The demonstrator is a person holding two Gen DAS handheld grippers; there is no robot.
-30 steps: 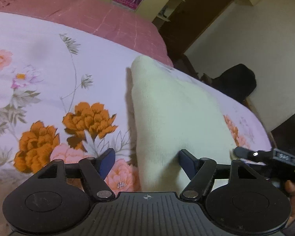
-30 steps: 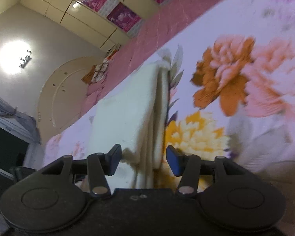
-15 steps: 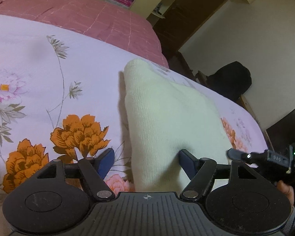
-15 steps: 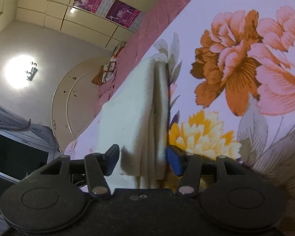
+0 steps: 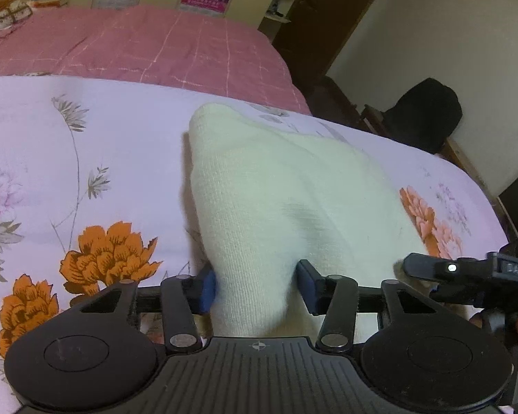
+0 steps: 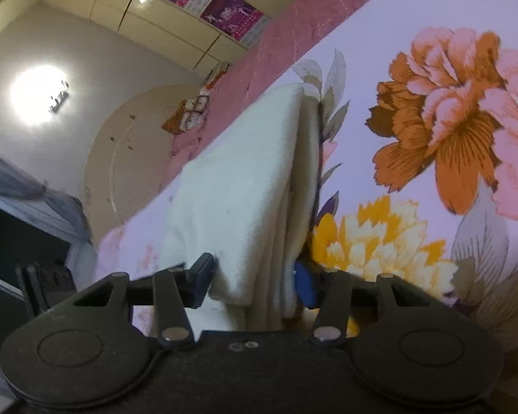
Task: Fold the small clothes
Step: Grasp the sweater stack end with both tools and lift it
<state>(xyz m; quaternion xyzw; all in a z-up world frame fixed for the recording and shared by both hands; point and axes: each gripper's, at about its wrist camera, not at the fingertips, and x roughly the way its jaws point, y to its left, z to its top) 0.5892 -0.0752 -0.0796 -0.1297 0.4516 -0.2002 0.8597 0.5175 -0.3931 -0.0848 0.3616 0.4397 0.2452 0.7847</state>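
Left claw point(image 5: 255, 284) just closing on cream garment point(image 5: 286, 186), floral bedsheet point(image 5: 86, 158) around

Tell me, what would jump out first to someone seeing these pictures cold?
A folded cream cloth in the middle of a flowered bedsheet, with the left gripper and right gripper each pinching its near edge. The left one's jaws have just been closing on it. Next come the sheet's big orange flowers, right of the cloth.
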